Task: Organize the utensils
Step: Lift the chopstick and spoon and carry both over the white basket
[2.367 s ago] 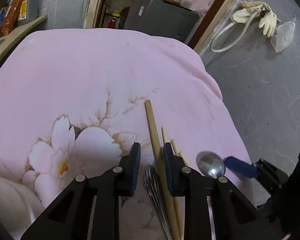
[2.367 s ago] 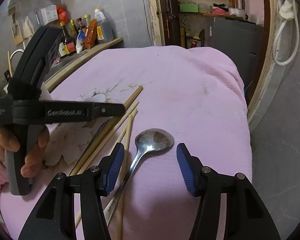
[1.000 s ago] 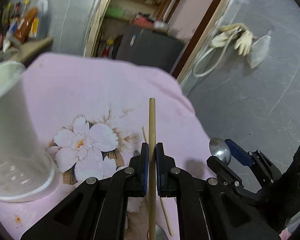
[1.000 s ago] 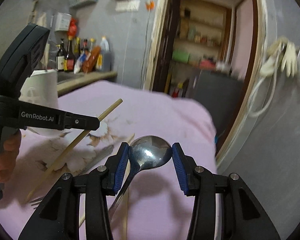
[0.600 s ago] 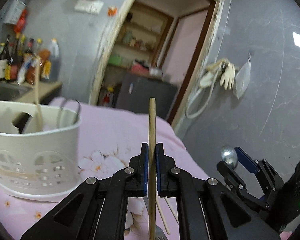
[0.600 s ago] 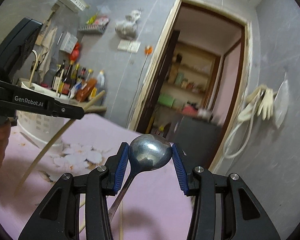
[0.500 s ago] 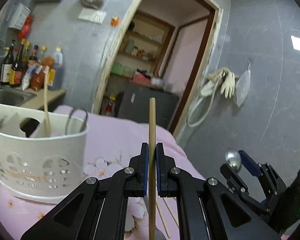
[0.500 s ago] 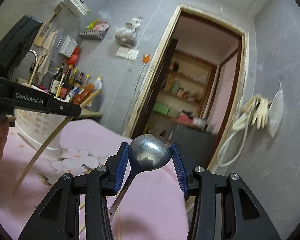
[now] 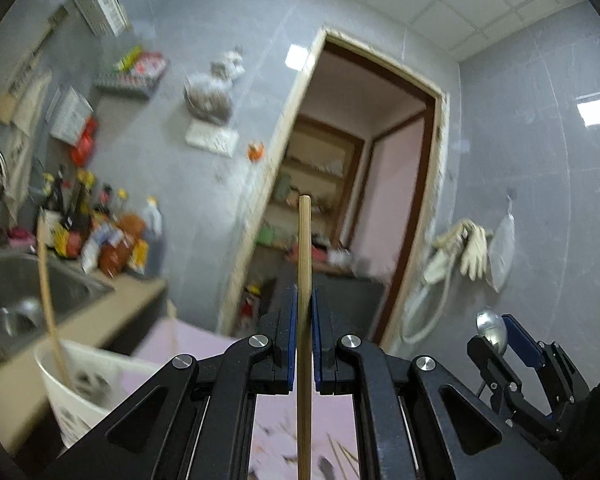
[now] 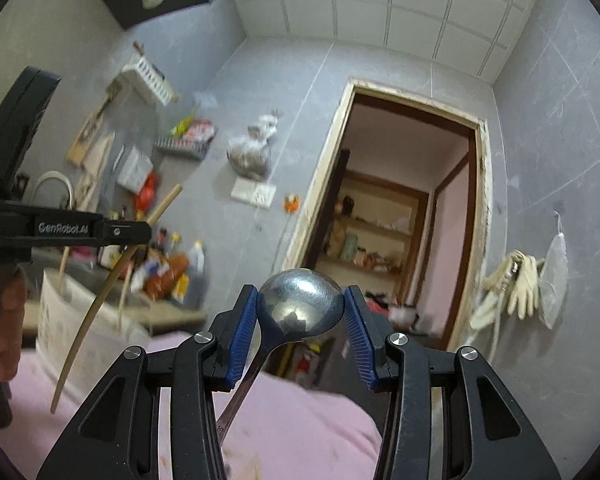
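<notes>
Pinching: left gripper [image 9: 304,320] on chopstick [image 9: 304,280], right gripper [image 10: 300,316] on spoon [image 10: 300,304] (both aloft).

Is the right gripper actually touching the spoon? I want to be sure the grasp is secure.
Touching. The right wrist view shows the right gripper with both blue pads pressed against opposite edges of the spoon bowl, no gap visible.

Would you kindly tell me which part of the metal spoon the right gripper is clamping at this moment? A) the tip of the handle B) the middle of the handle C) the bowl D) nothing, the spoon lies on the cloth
C: in the right wrist view the right gripper has its blue pads pressed against both sides of the bowl of the metal spoon, with the handle hanging down below.
</notes>
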